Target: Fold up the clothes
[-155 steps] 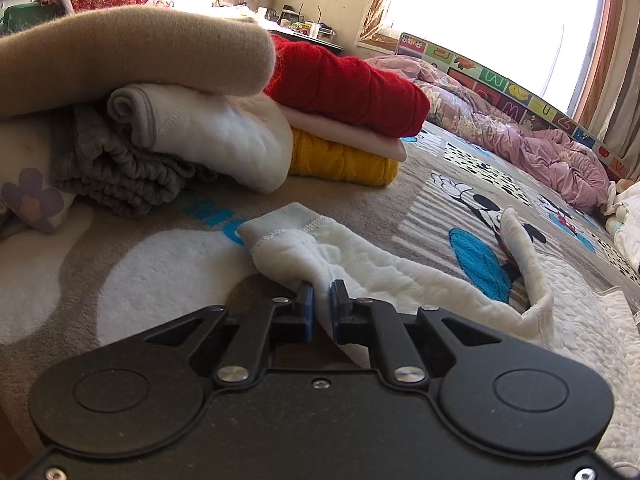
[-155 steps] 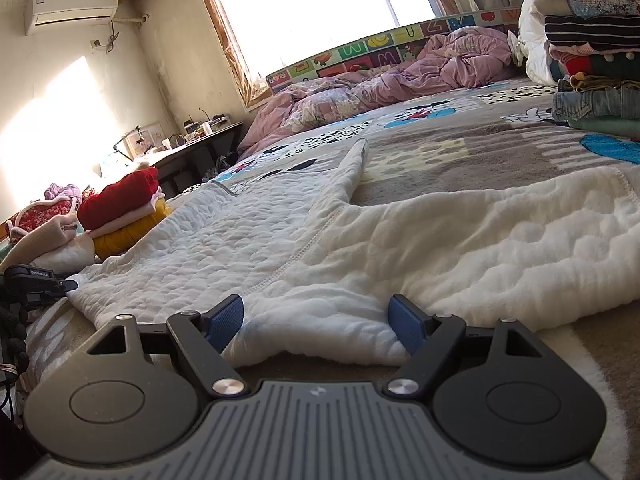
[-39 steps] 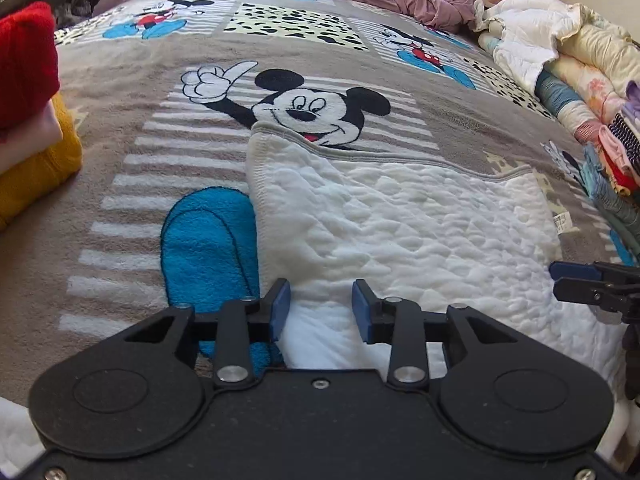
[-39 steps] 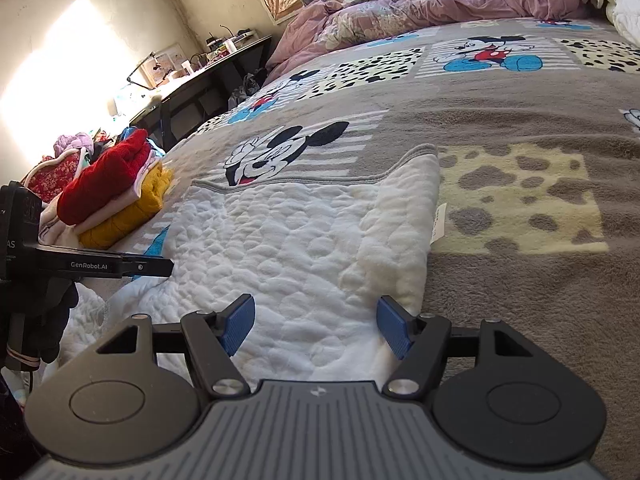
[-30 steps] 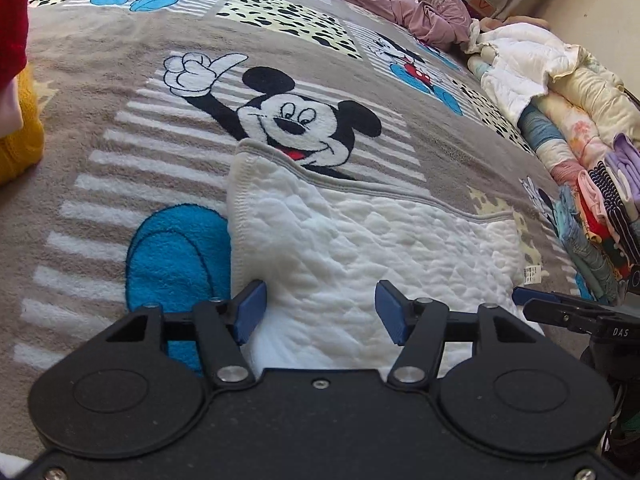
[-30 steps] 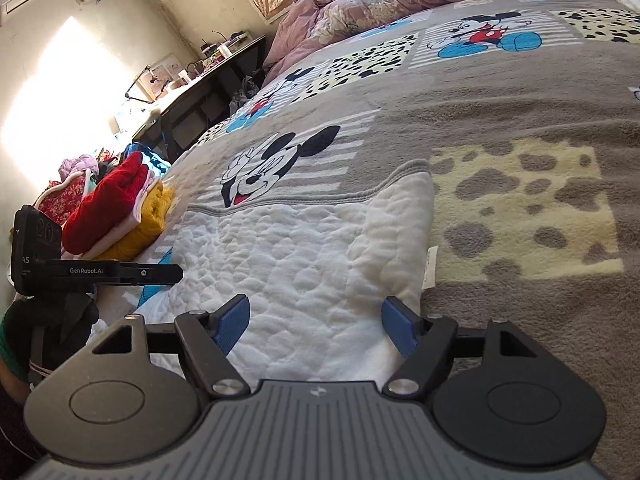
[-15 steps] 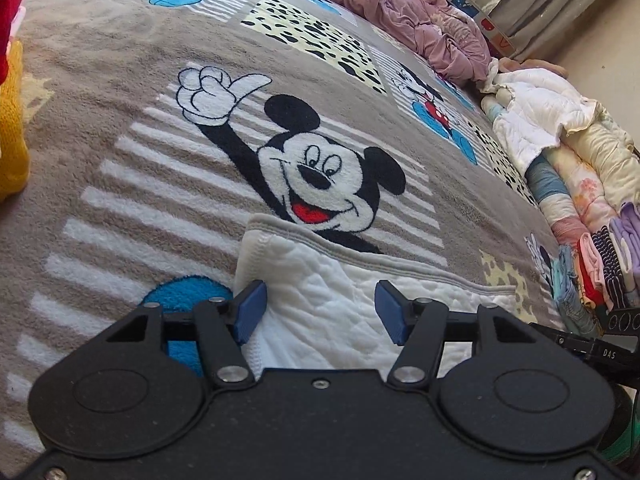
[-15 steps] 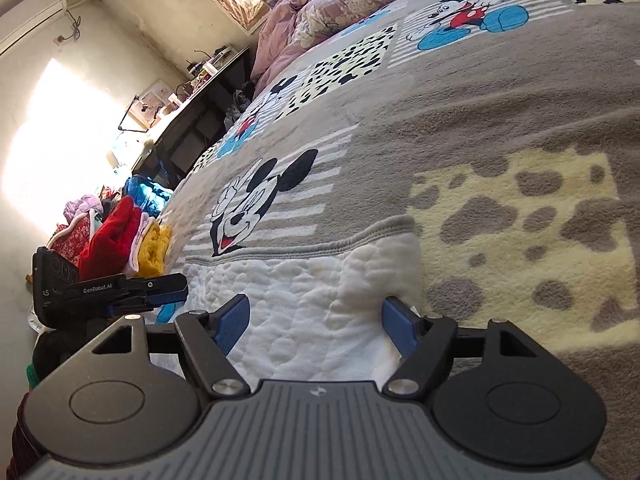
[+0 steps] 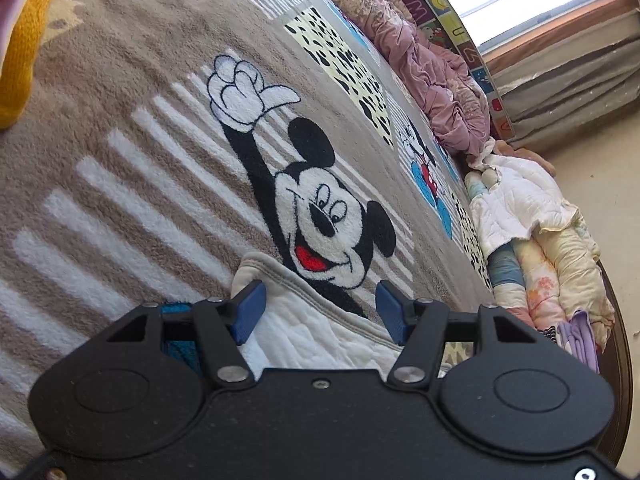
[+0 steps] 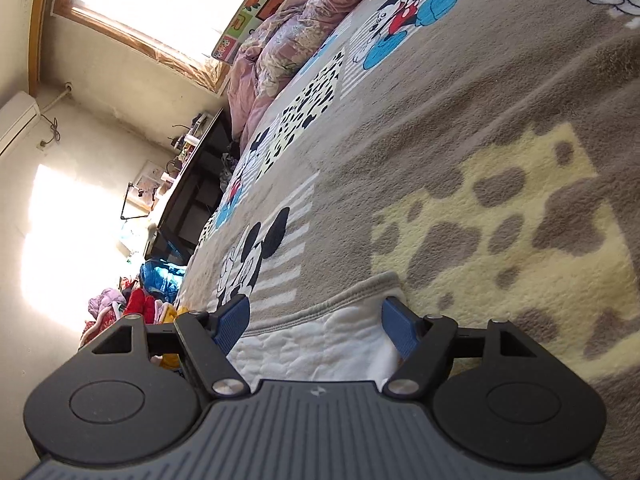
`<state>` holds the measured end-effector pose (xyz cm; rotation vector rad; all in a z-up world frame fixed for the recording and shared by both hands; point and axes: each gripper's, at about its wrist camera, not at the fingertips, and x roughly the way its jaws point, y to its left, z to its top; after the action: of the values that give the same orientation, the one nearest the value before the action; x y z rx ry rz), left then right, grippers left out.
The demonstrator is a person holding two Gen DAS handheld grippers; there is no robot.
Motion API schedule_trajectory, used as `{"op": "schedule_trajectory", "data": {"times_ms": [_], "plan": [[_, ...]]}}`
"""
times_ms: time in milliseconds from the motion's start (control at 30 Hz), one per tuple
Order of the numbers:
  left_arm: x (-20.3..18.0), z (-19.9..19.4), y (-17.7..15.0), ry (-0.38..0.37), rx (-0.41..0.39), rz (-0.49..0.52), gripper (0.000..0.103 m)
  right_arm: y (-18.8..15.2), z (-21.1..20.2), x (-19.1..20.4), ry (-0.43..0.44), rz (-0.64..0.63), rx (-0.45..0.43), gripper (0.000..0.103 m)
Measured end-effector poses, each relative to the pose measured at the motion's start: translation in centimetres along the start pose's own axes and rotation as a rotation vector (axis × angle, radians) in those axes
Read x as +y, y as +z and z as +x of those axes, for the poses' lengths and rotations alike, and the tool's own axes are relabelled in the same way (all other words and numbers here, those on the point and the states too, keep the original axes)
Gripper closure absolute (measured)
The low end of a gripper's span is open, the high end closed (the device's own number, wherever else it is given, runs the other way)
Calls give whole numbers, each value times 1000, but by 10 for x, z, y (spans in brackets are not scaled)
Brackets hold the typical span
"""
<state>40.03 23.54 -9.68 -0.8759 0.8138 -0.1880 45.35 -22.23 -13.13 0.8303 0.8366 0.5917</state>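
A white quilted garment (image 9: 304, 332) with a grey hem lies flat on the cartoon-mouse blanket (image 9: 160, 160). In the left wrist view its far left corner sits between the blue pads of my left gripper (image 9: 320, 312), which is open, its jaws wide apart over the cloth. In the right wrist view the garment's far right corner (image 10: 332, 340) lies between the pads of my right gripper (image 10: 316, 324), also open. Most of the garment is hidden under both grippers.
A yellow and red folded stack (image 9: 16, 40) sits at far left. A pink duvet (image 9: 436, 68) lies by the window. Folded clothes (image 9: 540, 240) line the right bed edge. A dark desk (image 10: 188, 200) and a clothes heap (image 10: 132, 304) stand off the bed.
Both grippers have slid forward to the garment's far hem and tilted, so less white cloth shows ahead. The left one let go of a sleeve seconds ago. Both stay open.
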Motion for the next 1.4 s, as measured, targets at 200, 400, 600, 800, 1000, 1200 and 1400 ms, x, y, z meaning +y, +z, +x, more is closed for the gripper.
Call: {"op": "schedule_trajectory", "data": {"times_ms": [200, 400, 600, 800, 1000, 1200, 1400], "plan": [[1, 0, -3, 19, -11, -14, 41, -1, 3, -3, -2, 18, -10, 31], [8, 0, -3, -23, -48, -57, 40, -1, 8, 2, 6, 8, -29, 20], [10, 0, -3, -58, -72, -91, 35, 3, 10, -3, 31, 72, -77, 17], [6, -2, -5, -72, -88, -94, 30, 9, 2, -16, 62, 153, -176, 16], [5, -8, -3, -86, -110, -93, 28, 16, -11, -25, 59, 191, -232, 13], [2, -17, -5, -84, -134, -82, 26, 15, -25, -9, 22, 85, -261, 12], [-6, -26, -18, -89, -128, -70, 26, -4, -38, 21, 21, -47, -210, 12]]}}
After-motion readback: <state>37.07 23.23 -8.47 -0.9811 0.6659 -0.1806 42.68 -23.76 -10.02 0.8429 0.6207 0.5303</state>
